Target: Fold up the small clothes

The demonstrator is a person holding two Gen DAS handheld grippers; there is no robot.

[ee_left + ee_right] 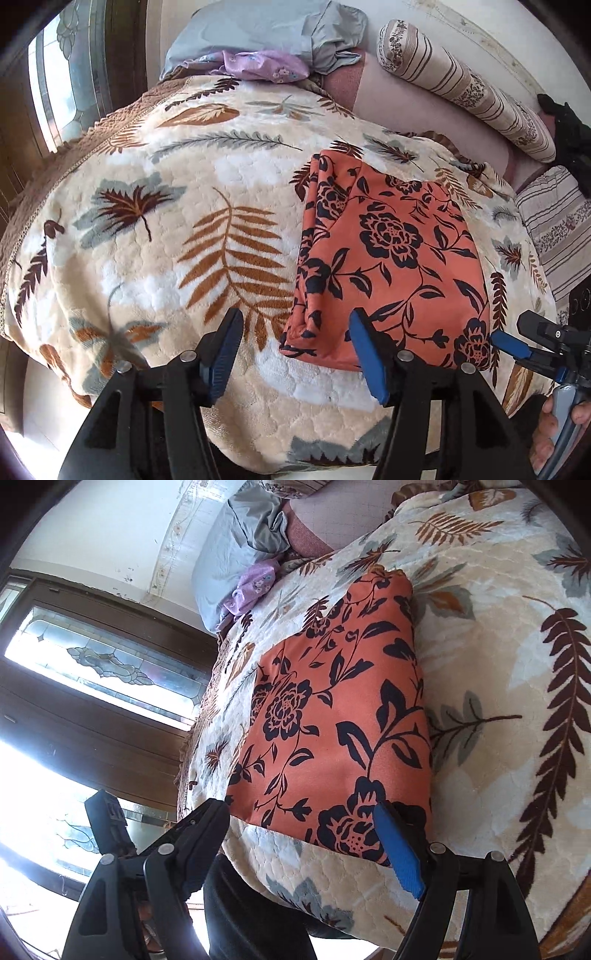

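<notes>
the folded orange cloth (391, 258) lies flat on the bed's leaf blanket (147, 221), its long axis running from the near edge toward the pillows (266, 33). left hand-held gripper (295, 354) gapes empty over its near corner. right hand-held gripper (303, 845) gapes empty too; only its view shows the window (99, 664).

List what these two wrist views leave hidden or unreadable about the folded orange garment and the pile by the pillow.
- Orange floral garment: its type and layer count; folded, only the top face shows in both views.
- Its near edge, right wrist view: partly behind the right gripper fingers.
- Purple floral cloth: bunched, partly under the grey-blue pillow; item type unclear.
</notes>
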